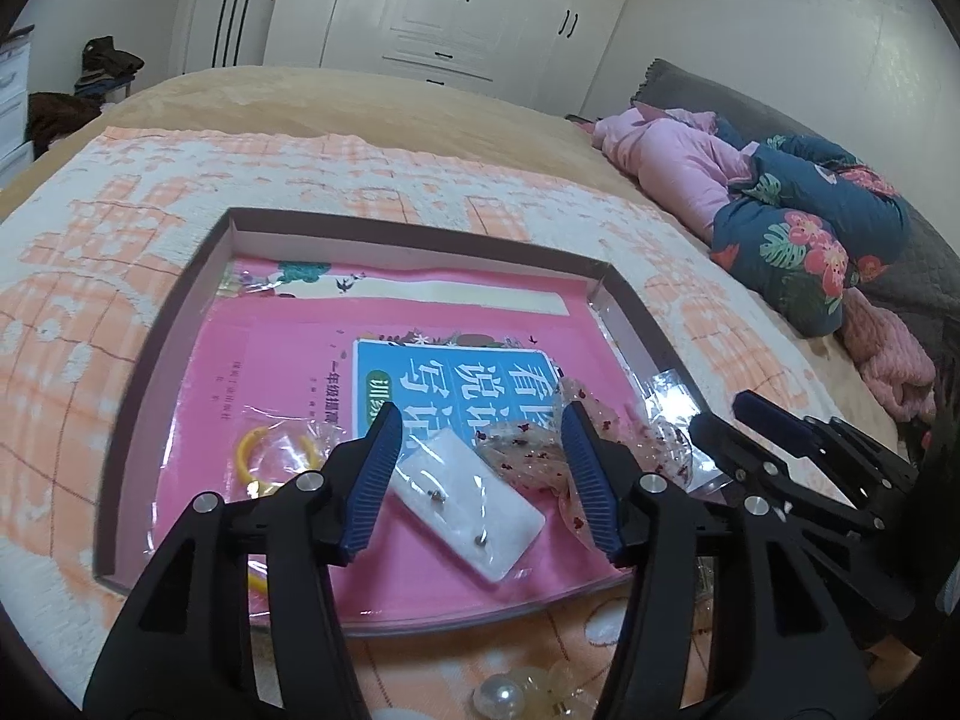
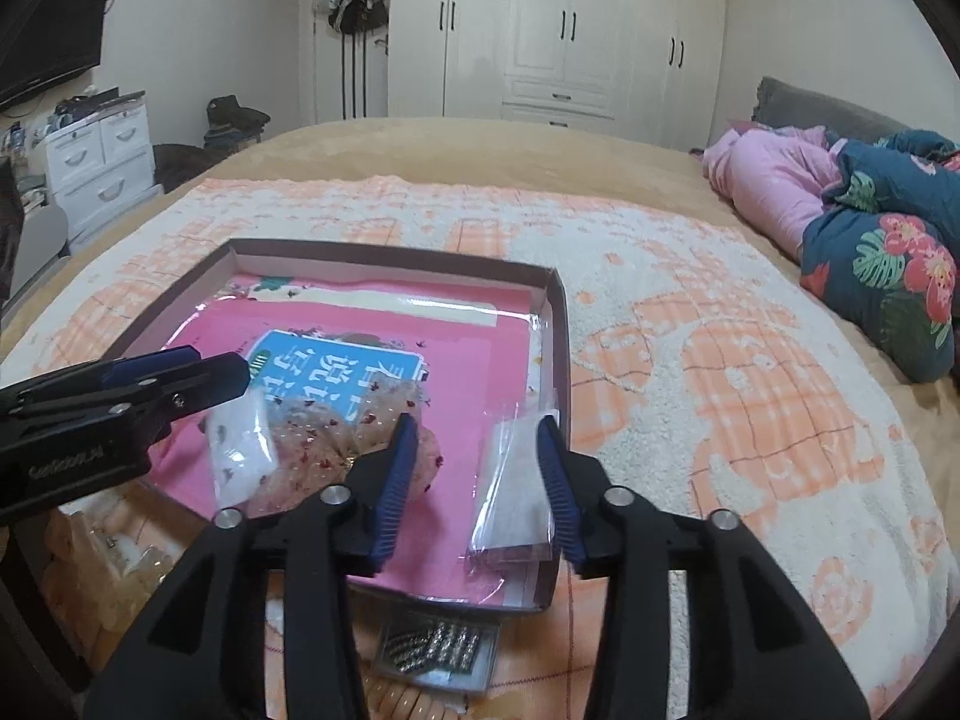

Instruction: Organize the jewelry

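Observation:
A shallow brown box (image 1: 420,234) lies on the bed with a pink book (image 1: 288,360) in its bottom. On the book lie a white pouch with small studs (image 1: 468,498), a speckled clear bag (image 1: 528,456) and a yellow ring (image 1: 249,456). My left gripper (image 1: 480,420) stands open over the pouch, its right pad at the speckled bag's edge. In the right wrist view my right gripper (image 2: 477,423) is open, with a clear bag holding a white card (image 2: 516,480) lying between its fingers, against the right pad only. The left gripper (image 2: 222,366) shows at the left there.
Outside the box's near edge, on the orange and white blanket (image 2: 720,360), lie pearls (image 1: 498,699), a rhinestone strip in a packet (image 2: 438,642) and a beaded bracelet (image 2: 408,702). Pink and floral bedding (image 2: 870,240) is piled at the right. White wardrobes (image 2: 570,30) stand behind the bed.

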Available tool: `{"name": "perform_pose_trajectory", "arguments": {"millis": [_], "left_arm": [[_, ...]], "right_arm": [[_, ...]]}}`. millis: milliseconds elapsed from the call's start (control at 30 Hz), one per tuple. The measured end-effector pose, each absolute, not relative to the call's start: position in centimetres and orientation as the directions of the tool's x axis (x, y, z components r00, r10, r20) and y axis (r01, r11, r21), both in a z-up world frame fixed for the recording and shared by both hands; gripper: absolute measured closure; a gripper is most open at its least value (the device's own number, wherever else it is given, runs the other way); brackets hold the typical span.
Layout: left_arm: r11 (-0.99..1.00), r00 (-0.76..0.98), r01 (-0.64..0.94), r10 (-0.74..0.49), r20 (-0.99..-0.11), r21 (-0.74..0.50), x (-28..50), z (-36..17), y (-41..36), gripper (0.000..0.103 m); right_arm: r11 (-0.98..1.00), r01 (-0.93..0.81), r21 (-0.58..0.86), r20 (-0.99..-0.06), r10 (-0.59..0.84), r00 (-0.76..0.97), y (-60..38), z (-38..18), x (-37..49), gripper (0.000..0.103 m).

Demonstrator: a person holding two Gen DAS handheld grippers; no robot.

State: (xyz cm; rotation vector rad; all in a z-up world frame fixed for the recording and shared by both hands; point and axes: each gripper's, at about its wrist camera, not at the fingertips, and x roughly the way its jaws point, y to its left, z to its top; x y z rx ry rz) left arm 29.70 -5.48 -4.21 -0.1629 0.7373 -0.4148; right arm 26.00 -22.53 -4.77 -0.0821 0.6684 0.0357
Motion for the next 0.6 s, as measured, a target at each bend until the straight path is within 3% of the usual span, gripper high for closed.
{"name": "perform_pose_trajectory", "arguments": {"millis": [233, 533, 600], "left_arm": [[0.915, 0.69, 0.293, -0.403, -0.601, -0.277, 28.5, -3.2, -4.5, 0.049], [0.918, 0.741, 0.283, -0.393, -0.544, -0.277, 25.9, -0.9, -3.1, 0.029], [0.918, 0.75, 0.283, -0.393, -0.533, -0.278, 25.3, -0.5, -2.9, 0.019]], "right_arm": [[0.994, -0.066, -0.091, -0.572, 0.002, 0.821, -22.2, -3.7, 23.8, 0.039], [0.996, -0.053, -0.066, -0.51, 0.012, 0.86, -23.0, -2.0, 21.2, 0.021], [0.997, -0.05, -0.061, -0.497, 0.013, 0.868, -23.1, -1.6, 20.7, 0.018]]}}
